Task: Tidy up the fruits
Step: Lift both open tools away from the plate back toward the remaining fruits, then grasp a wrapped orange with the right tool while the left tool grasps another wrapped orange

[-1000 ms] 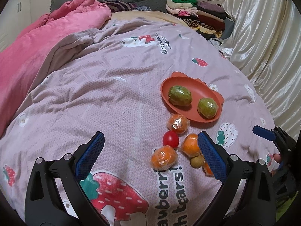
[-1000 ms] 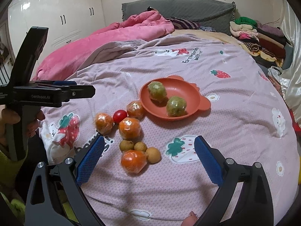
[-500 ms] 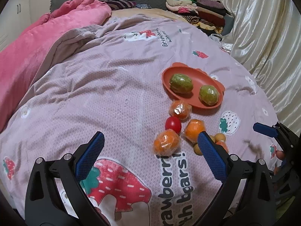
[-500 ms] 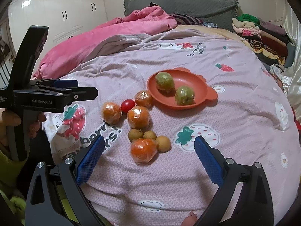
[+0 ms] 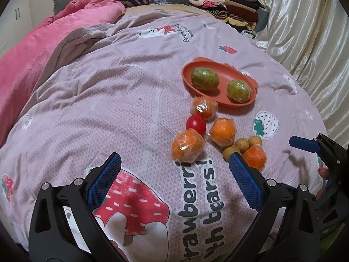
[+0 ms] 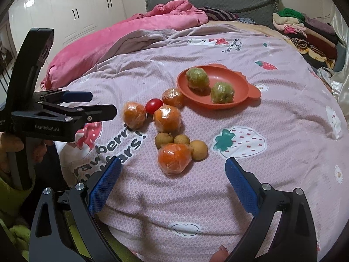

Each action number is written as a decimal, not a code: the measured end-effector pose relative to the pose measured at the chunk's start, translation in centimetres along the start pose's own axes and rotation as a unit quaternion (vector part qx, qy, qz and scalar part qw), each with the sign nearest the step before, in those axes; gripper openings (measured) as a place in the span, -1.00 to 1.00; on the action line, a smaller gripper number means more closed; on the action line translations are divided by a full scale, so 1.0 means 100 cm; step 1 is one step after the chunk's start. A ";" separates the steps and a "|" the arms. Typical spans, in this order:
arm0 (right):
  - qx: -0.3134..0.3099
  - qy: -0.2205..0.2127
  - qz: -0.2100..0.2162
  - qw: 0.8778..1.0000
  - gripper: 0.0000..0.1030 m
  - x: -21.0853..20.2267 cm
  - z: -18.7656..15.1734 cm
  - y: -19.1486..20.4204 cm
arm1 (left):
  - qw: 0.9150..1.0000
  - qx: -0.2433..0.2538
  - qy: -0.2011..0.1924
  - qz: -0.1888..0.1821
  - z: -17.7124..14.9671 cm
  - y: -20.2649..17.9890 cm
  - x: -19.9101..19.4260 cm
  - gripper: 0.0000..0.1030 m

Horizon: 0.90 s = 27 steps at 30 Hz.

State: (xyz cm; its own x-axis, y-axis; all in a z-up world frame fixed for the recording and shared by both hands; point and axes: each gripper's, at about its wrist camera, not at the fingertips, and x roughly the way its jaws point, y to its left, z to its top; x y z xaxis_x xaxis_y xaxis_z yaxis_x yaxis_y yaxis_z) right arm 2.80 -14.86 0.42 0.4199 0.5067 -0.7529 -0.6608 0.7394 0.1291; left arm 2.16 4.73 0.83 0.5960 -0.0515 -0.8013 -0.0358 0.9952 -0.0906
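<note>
On the bed (image 6: 283,135), under a pink printed quilt, entries run left to right as the right wrist view shows them.

1. Left tool (image 6: 93,103): held at the far left edge, seen side-on; "GenRobot.AI" is printed on its body. Its own view shows the blue pads wide apart with nothing between them.
2. Quilt lettering (image 6: 113,150): reads partly as "strawberri… …bears!", beside a strawberry print. A second line far up the quilt is too small to read.
3. Loose fruit, middle of the quilt: four wrapped oranges, one nearest (image 6: 174,160), one at the left (image 6: 134,118), one in the centre (image 6: 166,118), one touching the plate rim (image 6: 173,97); a red tomato (image 6: 153,106) among them; three small brown fruits (image 6: 181,139) pressed round the nearest orange.
4. Plate (image 6: 242,87): orange-red, far and right of the pile, holding two wrapped green fruits (image 6: 222,92), near each other.
5. Right tool (image 6: 173,173): pads wide apart, empty.

Key relation: the nearest orange lies just ahead of the right tool and centred between its pads; it is roundish, with no clear long axis. The right tool appears nearer. Likely next move: a short forward reach, then a carry far and right to the plate.
</note>
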 end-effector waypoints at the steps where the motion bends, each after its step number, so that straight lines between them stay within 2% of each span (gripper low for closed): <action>1: 0.000 0.001 0.002 1.000 0.86 0.000 -0.001 0.000 | 1.000 0.001 0.002 0.001 -0.001 0.000 0.001 0.81; 9: -0.003 0.007 0.011 1.000 0.80 0.007 -0.005 0.000 | 1.000 0.000 0.011 -0.004 -0.006 -0.001 0.009 0.81; 11: -0.001 0.012 0.015 1.000 0.59 0.011 -0.006 -0.001 | 1.000 -0.004 0.015 -0.006 -0.007 0.001 0.012 0.81; 14: 0.000 0.017 0.021 1.000 0.53 0.015 -0.008 -0.002 | 1.000 -0.007 0.016 -0.011 -0.009 0.003 0.015 0.81; 19: 0.003 0.025 0.032 0.999 0.18 0.025 -0.008 -0.004 | 1.000 -0.006 0.013 -0.019 -0.008 0.003 0.015 0.72; 23: 0.002 0.030 0.031 0.999 0.05 0.033 -0.007 -0.005 | 1.000 -0.005 0.015 -0.024 -0.008 0.001 0.019 0.59; 27: 0.005 0.029 0.033 0.999 0.01 0.040 -0.006 -0.007 | 0.999 -0.005 0.017 -0.029 -0.007 0.000 0.022 0.49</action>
State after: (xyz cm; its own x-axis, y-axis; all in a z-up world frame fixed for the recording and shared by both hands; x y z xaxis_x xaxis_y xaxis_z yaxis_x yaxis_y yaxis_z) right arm 4.60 -13.65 -3.05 0.3400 0.5280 -0.7782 -0.6788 0.7105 0.1855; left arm 2.92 4.59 -1.38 0.5702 -0.1128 -0.8137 -0.0090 0.9896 -0.1435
